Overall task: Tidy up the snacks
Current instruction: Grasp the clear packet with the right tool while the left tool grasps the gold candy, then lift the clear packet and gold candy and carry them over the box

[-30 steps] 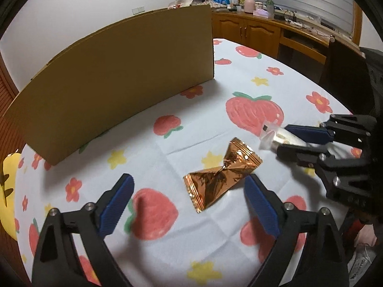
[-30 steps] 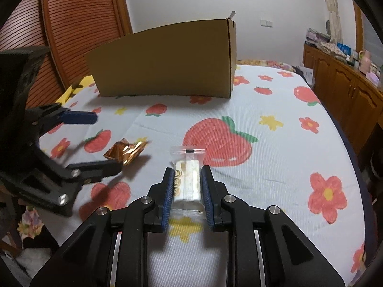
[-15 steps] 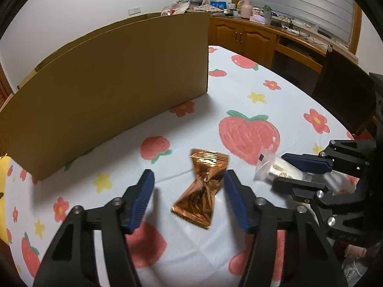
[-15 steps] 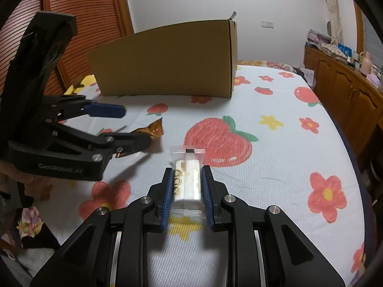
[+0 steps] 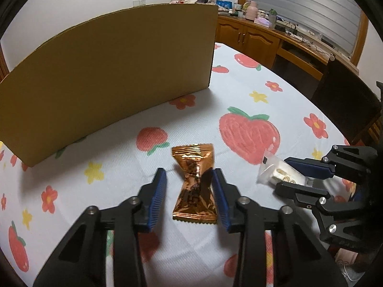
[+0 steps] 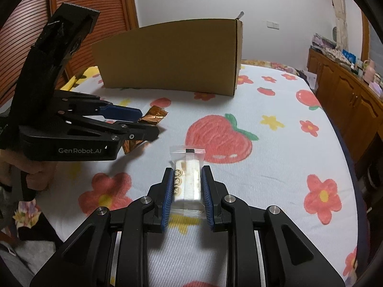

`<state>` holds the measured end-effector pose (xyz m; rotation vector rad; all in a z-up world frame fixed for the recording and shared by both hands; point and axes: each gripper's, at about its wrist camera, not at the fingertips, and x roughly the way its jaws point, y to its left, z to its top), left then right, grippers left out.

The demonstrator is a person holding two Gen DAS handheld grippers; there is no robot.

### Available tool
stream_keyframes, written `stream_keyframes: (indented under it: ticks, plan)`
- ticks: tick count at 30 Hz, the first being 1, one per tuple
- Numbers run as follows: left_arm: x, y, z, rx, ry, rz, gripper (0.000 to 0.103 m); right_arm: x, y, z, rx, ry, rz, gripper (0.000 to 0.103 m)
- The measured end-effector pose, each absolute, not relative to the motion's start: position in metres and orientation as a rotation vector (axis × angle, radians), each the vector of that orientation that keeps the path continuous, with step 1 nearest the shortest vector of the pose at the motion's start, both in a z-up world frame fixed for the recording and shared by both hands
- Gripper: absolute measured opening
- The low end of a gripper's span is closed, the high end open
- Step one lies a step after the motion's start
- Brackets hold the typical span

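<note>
A shiny orange snack packet [image 5: 195, 186] lies on the strawberry-print tablecloth. My left gripper [image 5: 189, 179] is open with its blue pads on either side of the packet's pinched middle, the right pad close to touching it. It also shows in the right wrist view [image 6: 143, 124], with the orange packet [image 6: 154, 117] partly hidden behind its fingers. My right gripper [image 6: 186, 174] is shut on a clear-wrapped white snack bar [image 6: 188, 174], held just above the cloth. The bar also shows in the left wrist view [image 5: 275, 172].
A tall brown cardboard box [image 5: 107, 71] stands on the table behind the snacks, also in the right wrist view [image 6: 172, 55]. Wooden cabinets [image 5: 263, 40] line the far right wall. The table edge [image 6: 354, 167] drops off at the right.
My left gripper has moved forward over the orange packet and narrowed around it. The right gripper has held still with the white bar.
</note>
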<state>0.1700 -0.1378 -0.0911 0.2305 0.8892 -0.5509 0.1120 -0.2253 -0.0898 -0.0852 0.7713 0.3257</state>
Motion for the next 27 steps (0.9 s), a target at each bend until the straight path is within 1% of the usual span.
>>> stream_keyframes:
  ticks: [1, 4, 20, 27]
  plan:
    - [0.169, -0.137, -0.091, 0.232, 0.886, -0.549, 0.021, 0.112, -0.225, -0.090, -0.087, 0.773, 0.325, 0.020]
    - [0.168, -0.135, -0.091, 0.214, 0.884, -0.554, 0.018, 0.112, -0.225, -0.090, -0.090, 0.774, 0.326, 0.020]
    - [0.148, -0.102, -0.065, 0.112, 0.793, -0.532, 0.018, 0.110, -0.227, -0.088, -0.051, 0.770, 0.333, 0.019]
    - [0.140, -0.083, -0.054, 0.075, 0.762, -0.508, 0.018, 0.109, -0.225, -0.077, -0.048, 0.745, 0.340, 0.020]
